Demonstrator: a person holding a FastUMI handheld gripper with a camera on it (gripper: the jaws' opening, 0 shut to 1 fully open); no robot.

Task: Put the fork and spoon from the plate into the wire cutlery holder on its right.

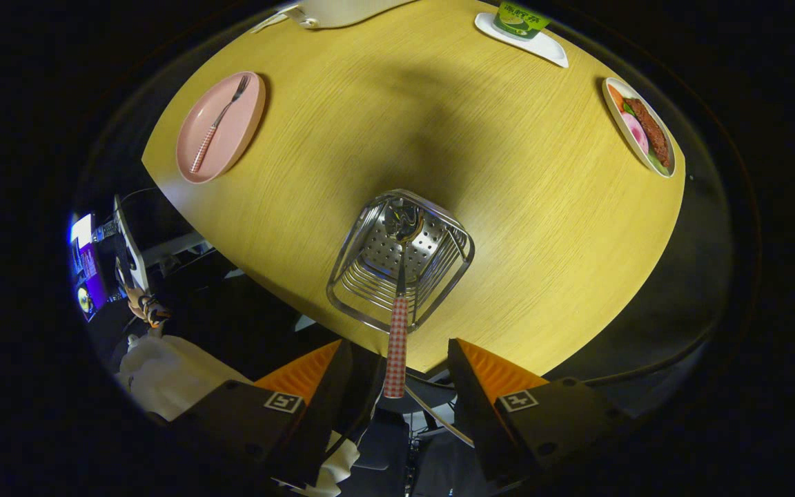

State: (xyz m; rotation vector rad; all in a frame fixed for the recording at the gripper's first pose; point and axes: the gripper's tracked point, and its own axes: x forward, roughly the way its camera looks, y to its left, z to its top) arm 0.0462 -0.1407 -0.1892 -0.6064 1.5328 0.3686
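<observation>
- Yellow wooden table (508, 228) with a fine grain carries everything; the cutlery holder serves as the landmark below.
- Cutlery holder (401, 259): a square wire basket with a perforated metal floor, standing near the table's closest edge, just ahead of the fingers.
- Spoon (399, 290): it stands inside the holder, bowl down on the perforated floor, its red-and-white checked handle leaning out over the holder's near rim and ending in the gap between the fingers.
- Gripper (397, 369): the fingers are spread apart, one on each side of the spoon handle (neither presses on it).
- Pink plate (232, 134): well apart from the holder, on its left and farther away, near the table's edge.
- Fork (218, 124): lies on the pink plate, tines pointing away from the holder's side, with the same checked handle.
- Dish of food (639, 128): far to the holder's right, at the table's rim.
- Green cup (520, 19) on a white tray (542, 47): beyond the holder, at the far edge.
</observation>
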